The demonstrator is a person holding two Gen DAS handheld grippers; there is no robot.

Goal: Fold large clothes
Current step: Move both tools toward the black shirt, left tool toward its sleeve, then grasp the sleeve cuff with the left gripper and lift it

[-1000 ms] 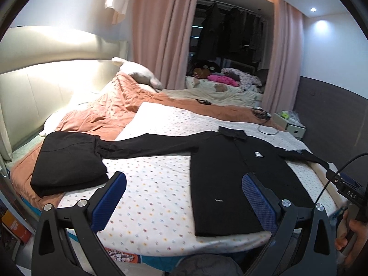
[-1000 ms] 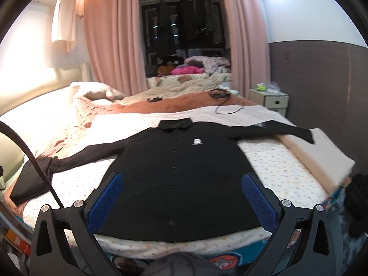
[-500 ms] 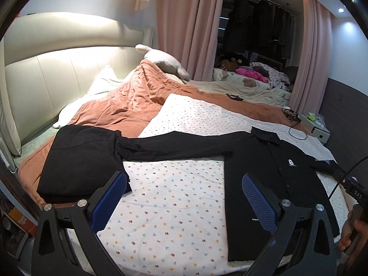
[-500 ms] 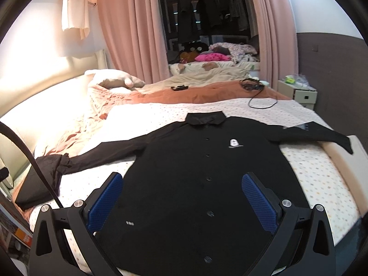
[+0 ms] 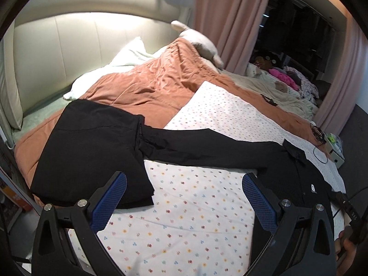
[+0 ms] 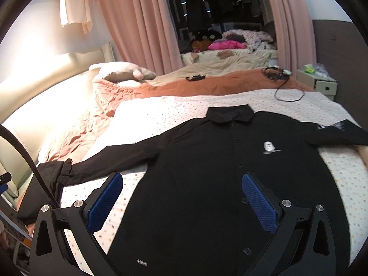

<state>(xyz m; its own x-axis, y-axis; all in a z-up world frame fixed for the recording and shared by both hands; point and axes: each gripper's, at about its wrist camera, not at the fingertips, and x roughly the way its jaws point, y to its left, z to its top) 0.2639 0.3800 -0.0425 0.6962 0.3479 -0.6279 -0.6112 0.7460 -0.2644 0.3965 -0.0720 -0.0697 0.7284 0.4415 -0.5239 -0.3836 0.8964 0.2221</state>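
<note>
A black long-sleeved button shirt [image 6: 207, 184] lies flat, front up, on the dotted white sheet [image 6: 161, 110], collar at the far side. Its left sleeve [image 5: 207, 145] stretches out toward a folded black garment [image 5: 92, 151] at the bed's left. In the left wrist view the shirt body [image 5: 299, 179] is at the right. My left gripper [image 5: 184, 195] is open and empty above the sheet below the sleeve. My right gripper [image 6: 181, 197] is open and empty above the shirt's lower body.
An orange quilt [image 5: 149, 85] and white pillows [image 5: 128, 55] lie by the padded headboard [image 5: 57, 46]. A black cable [image 6: 287, 92] lies on the far sheet. A nightstand [image 6: 319, 80] stands at the right. Pink curtains [image 6: 138, 23] hang behind.
Both grippers have moved forward over the bed. The left view has swung left toward the sleeve and the folded garment; the right one has come closer over the shirt. Both stay open.
</note>
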